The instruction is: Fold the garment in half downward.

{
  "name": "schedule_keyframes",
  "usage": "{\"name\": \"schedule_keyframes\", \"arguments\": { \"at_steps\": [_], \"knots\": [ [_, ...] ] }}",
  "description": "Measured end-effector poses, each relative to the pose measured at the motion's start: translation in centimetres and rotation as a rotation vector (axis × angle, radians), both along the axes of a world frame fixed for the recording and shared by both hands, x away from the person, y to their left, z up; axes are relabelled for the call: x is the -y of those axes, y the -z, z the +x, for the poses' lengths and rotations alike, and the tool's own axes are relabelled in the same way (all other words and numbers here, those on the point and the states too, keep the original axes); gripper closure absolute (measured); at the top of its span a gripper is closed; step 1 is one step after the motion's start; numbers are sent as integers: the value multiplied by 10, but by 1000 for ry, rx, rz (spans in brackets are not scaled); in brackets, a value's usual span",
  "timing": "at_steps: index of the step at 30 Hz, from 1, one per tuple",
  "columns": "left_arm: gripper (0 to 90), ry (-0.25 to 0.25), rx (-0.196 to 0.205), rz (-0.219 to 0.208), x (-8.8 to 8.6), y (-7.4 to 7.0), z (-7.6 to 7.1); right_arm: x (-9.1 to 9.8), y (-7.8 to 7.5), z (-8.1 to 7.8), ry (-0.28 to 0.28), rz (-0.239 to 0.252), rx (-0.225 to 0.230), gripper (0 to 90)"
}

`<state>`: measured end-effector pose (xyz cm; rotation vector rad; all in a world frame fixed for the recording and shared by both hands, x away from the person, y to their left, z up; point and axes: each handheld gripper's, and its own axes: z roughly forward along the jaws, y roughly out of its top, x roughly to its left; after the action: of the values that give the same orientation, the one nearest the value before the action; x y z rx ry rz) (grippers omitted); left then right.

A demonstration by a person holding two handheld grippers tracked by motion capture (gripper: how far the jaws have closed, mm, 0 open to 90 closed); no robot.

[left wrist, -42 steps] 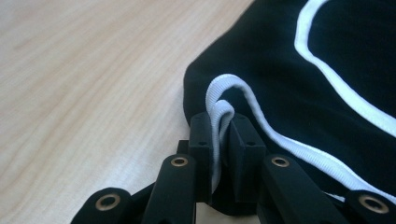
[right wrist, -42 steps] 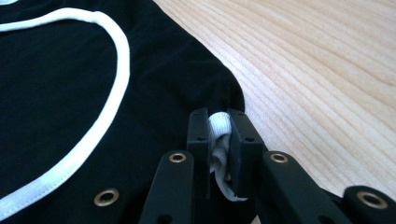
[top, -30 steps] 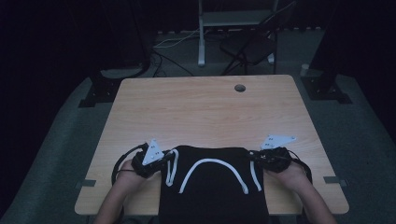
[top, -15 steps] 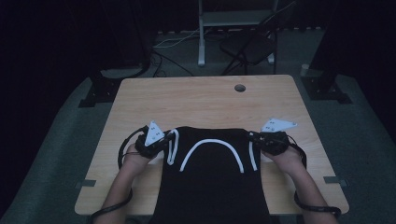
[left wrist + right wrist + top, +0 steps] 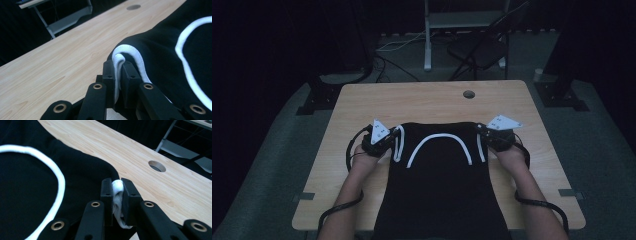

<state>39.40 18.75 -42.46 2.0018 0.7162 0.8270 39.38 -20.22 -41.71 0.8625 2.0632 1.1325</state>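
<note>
Item: black garment (image 5: 439, 185) with white trim, spread on the wooden table (image 5: 422, 102), occupying the lower centre of the high view; its lower end runs off the bottom edge of the frame toward the person.

Left gripper (image 5: 388, 141): left of centre in the high view, at the garment's upper left corner. Jaws clenched on the white armhole trim (image 5: 119, 62), which folds over between the pads in the left gripper view.

Right gripper (image 5: 483, 135): right of centre in the high view, at the upper right corner. Jaws clenched on a bunched piece of white edging (image 5: 117, 188), seen pinched between the pads in the right gripper view.

Step in hand, as judged: laying the garment flat and square, top edge toward the round cable hole (image 5: 469, 94) in the upper part of the frame.

Handling notes:
- Keep both grips firm; the trim is thin and could slip out.
- Move both hands together, level and at equal pace, so the top edge stays straight.
- Hold light outward tension to smooth the fabric between the corners.
- Lower the corners onto the wood before letting go, to avoid a rebound fold.
</note>
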Motion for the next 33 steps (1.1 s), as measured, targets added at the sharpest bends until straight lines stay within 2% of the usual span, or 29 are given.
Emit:
{"name": "schedule_keyframes", "arguments": {
  "at_steps": [2,3,5,7,8,9,10,11,13,20,24,25,28,29,31,33],
  "knots": [
    [835,-5,-4,6,2,2,5,0,2,4,1,-15,4,816],
    [835,-24,6,13,3,3,7,0,4,6,7,-13,1,816],
    [835,-47,8,-8,3,3,13,-1,7,9,20,-18,7,817],
    [835,-72,28,-23,5,2,16,-1,8,14,53,5,0,816],
    [835,-84,38,-24,6,1,18,-1,8,15,61,23,6,816],
    [835,-104,47,-45,7,1,20,-2,7,18,84,43,29,816],
    [834,-104,47,-45,7,1,20,-2,7,18,84,43,29,816],
    [834,-116,49,-59,7,2,21,-4,7,20,101,66,37,816],
    [834,-121,43,-56,8,4,21,-6,8,21,107,60,38,816],
    [833,-105,25,-50,8,5,20,-9,9,21,93,51,27,815],
    [833,-87,25,-71,6,0,17,-9,7,19,86,44,44,815],
    [832,-79,30,-94,4,-3,16,-9,4,17,78,44,50,815],
    [832,-71,32,-98,3,-6,14,-9,1,15,73,51,59,815],
    [832,-60,26,-110,1,-9,12,-9,-1,14,58,64,58,815],
    [832,-58,24,-107,1,-10,11,-8,-4,11,42,61,61,815],
    [833,-73,18,-112,-1,-13,9,-8,-6,8,26,63,75,815]
  ]
}}
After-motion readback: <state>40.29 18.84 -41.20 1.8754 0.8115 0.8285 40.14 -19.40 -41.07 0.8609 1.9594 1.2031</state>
